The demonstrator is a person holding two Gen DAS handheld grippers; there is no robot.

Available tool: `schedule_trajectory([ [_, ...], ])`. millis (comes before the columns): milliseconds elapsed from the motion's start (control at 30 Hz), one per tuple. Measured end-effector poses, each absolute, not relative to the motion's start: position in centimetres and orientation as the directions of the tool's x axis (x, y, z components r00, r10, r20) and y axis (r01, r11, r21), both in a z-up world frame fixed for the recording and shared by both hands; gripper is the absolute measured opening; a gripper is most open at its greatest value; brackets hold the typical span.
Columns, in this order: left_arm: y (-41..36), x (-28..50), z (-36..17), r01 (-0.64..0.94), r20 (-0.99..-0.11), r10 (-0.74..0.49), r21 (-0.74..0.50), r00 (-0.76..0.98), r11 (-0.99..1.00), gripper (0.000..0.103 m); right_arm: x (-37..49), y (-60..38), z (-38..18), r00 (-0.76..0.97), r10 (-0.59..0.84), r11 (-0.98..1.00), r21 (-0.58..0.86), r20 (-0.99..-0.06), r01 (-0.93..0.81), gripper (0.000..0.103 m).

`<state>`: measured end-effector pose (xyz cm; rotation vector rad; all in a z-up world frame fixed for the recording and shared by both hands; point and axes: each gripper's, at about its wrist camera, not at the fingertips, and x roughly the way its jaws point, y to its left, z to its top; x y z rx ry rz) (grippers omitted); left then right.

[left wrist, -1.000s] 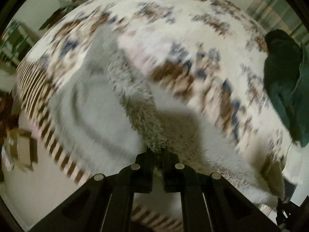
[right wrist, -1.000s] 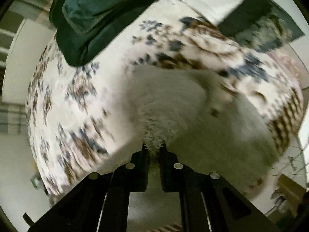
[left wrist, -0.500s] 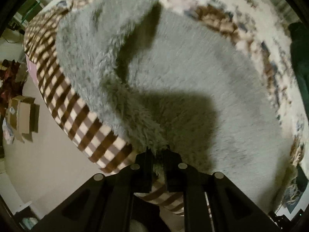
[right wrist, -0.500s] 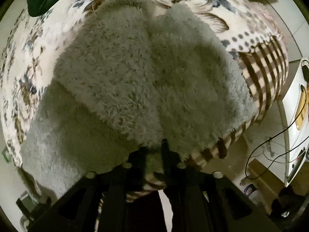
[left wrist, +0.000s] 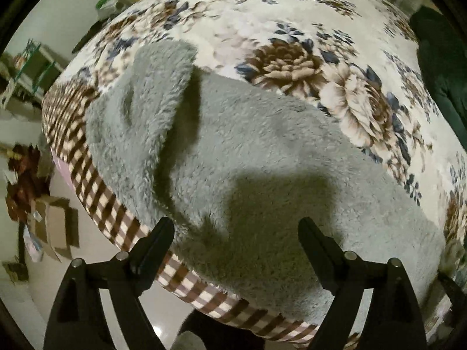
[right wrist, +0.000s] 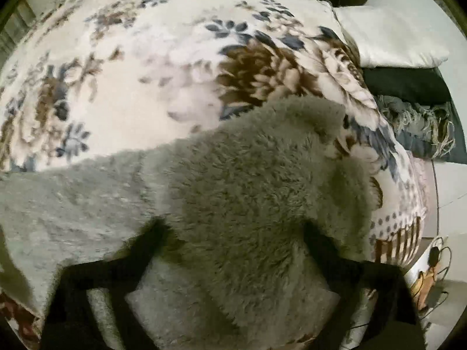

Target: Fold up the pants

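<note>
The grey fluffy pants (left wrist: 262, 157) lie on a floral bedspread (left wrist: 292, 29) near the bed's checked edge. A folded-up part of the pants stands at the left in the left wrist view. My left gripper (left wrist: 236, 230) is open and empty just above the pants' near edge. In the right wrist view the pants (right wrist: 248, 189) fill the middle and bottom. My right gripper (right wrist: 233, 233) is open, its fingers spread low over the fleece, holding nothing.
The bed edge with brown checks (left wrist: 96, 192) drops to a pale floor with cardboard boxes (left wrist: 55, 227) at left. Dark green bedding (left wrist: 437, 73) lies at the far right. A white pillow (right wrist: 394, 35), dark cushions and a fringed throw (right wrist: 423, 128) lie at the right.
Both grippers were shut on the pants' edge, carried it toward the bed's near edge, then opened and let go. The pants now lie folded over on the bed.
</note>
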<state>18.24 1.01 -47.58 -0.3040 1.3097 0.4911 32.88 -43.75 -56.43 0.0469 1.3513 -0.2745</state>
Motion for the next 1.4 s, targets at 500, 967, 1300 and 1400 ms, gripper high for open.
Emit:
schedule_trajectory([
  [500,0.2,17.6,-48.4,-0.470,-0.983,0.141,0.068,0.121,0.880,0.087,15.8,-62.5,-57.3,0.426,0.163,0.372,0.455,-0.890,0.809,0.053],
  [967,3.5,18.5,-46.5,-0.467,-0.976,0.146,0.054,0.163,0.882,0.087,16.2,-58.0,-56.9,0.365,0.082,0.451,0.361,-0.927,0.816,0.005],
  [1300,11.9,22.6,-43.9,-0.536,-0.951,0.238,0.099,0.196,0.839,0.087,21.0,-45.3,-54.8,0.255,0.045,0.625,0.226,-0.966,0.747,0.076],
  [1400,14.3,25.6,-45.0,-0.537,-0.952,0.255,0.128,0.168,0.834,0.087,24.1,-39.0,-54.5,0.266,0.058,0.703,0.229,-0.962,0.674,0.078],
])
